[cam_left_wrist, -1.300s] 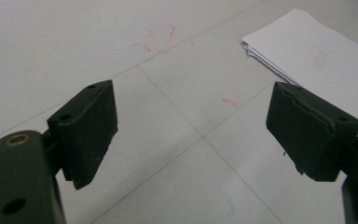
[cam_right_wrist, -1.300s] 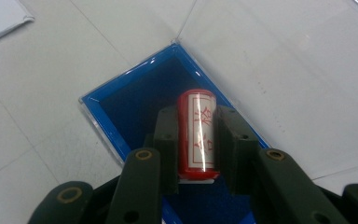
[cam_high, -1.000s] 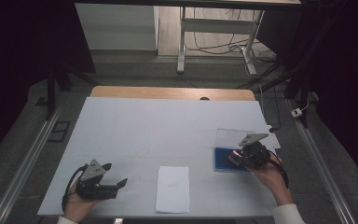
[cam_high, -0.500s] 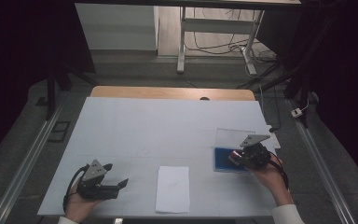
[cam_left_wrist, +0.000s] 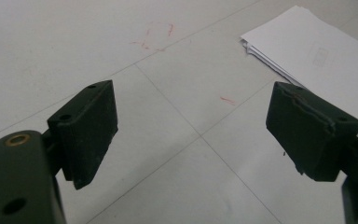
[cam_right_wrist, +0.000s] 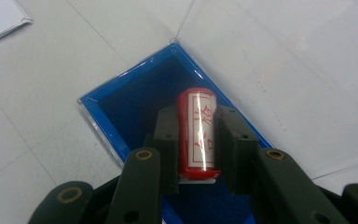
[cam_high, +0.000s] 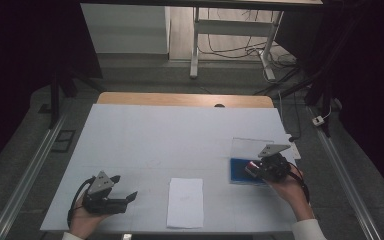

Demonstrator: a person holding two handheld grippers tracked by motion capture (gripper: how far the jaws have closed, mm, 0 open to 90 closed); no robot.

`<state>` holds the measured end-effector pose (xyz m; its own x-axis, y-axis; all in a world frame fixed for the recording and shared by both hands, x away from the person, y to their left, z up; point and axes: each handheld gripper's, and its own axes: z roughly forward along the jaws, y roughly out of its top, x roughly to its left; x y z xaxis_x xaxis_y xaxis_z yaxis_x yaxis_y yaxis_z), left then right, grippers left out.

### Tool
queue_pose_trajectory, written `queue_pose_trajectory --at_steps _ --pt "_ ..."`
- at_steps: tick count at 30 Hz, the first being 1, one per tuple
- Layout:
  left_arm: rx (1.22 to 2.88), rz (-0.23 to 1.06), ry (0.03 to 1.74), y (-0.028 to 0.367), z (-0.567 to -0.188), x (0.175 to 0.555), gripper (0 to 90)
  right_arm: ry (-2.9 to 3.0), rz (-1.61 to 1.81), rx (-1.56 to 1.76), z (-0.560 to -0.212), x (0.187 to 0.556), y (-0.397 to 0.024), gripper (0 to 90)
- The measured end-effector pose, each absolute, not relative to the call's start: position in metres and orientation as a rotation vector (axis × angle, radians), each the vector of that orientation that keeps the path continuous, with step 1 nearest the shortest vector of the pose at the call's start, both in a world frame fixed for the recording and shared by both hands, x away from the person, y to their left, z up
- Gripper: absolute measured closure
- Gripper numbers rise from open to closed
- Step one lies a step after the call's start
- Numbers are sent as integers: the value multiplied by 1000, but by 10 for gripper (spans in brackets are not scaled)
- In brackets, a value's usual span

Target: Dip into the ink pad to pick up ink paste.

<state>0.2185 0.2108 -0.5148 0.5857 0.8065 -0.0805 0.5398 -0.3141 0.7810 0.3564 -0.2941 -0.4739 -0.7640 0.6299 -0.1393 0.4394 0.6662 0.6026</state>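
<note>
Item: red stamp point(cam_right_wrist: 196, 133), cylindrical, white label with red characters. It is sitting clamped between the jaws of the right gripper point(cam_high: 260, 167), long axis running along the jaws, over the blue tray point(cam_right_wrist: 121, 100) of an open clear case near the table's point(cam_high: 180, 130) right edge. The paper sheets point(cam_high: 185, 202) are lying toward the front edge, nearer the left gripper point(cam_high: 122, 197), which is resting wide open and empty. The right gripper view is showing the label; the high view is not resolving it.
</note>
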Motion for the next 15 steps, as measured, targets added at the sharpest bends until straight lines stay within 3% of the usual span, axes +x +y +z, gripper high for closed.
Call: queue_pose_trajectory --at_steps 15 --pt "1996 427 1085 216 -515 218 169 2471 945 849 -456 353 -308 705"
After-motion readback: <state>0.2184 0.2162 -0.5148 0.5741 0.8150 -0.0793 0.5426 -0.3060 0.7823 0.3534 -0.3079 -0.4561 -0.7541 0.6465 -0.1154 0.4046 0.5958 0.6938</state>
